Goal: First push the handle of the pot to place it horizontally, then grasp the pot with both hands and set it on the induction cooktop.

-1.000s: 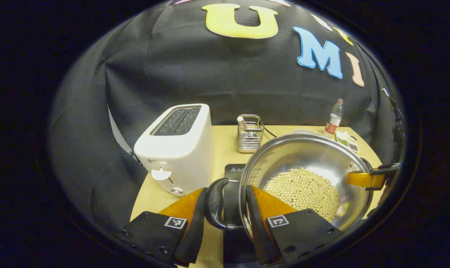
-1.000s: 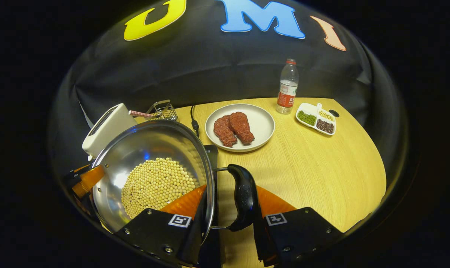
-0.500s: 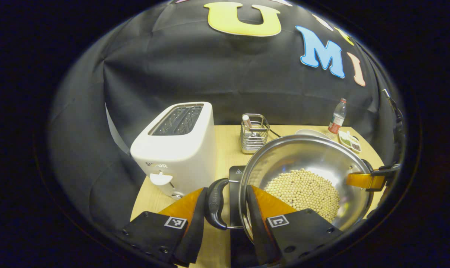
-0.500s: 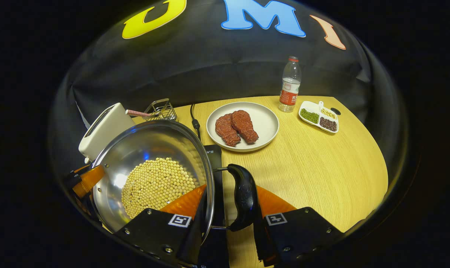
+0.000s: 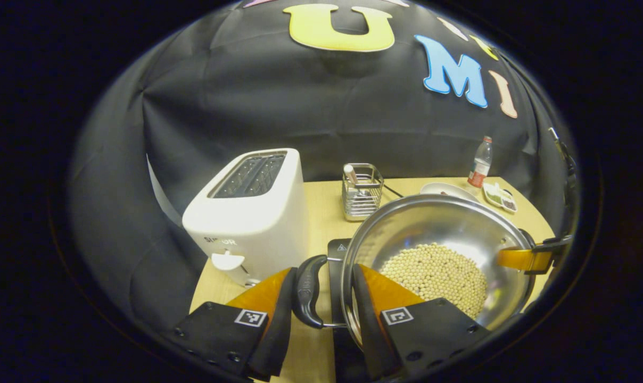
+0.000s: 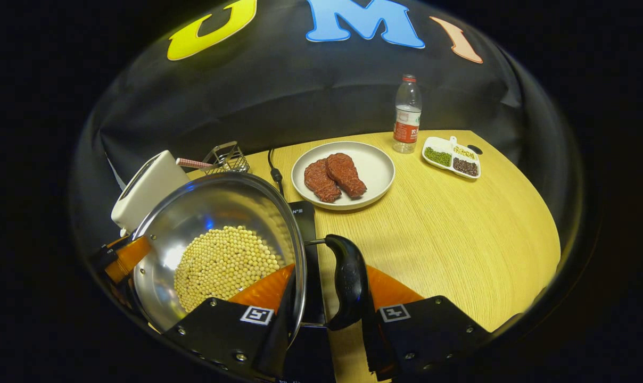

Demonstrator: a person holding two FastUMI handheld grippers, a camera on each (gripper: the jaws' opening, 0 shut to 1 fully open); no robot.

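The steel pot (image 5: 449, 223), with soybeans (image 5: 433, 271) in its bottom, is held between both grippers over the black induction cooktop (image 5: 338, 250); I cannot tell whether it rests on it. My left gripper (image 5: 322, 274) is shut on the pot's black side handle (image 5: 306, 290), one finger outside the handle and the other against the pot wall. In the right gripper view my right gripper (image 6: 329, 271) is shut the same way on the opposite handle (image 6: 348, 282) of the pot (image 6: 215, 207), beside the cooktop (image 6: 303, 215). Each gripper also shows across the pot: the right gripper (image 5: 529, 259), the left gripper (image 6: 120, 258).
A white toaster (image 5: 252, 213) stands close on the left of the cooktop, a wire holder (image 5: 360, 192) behind it. On the wooden table (image 6: 460, 229) are a plate (image 6: 377, 178) with two meat pieces, a water bottle (image 6: 406, 117) and a small divided dish (image 6: 452, 157).
Both grippers keep their hold and have shifted the pot slightly; the toaster looks a little nearer in the left gripper view, and the plate and bottle sit slightly farther in the right gripper view.
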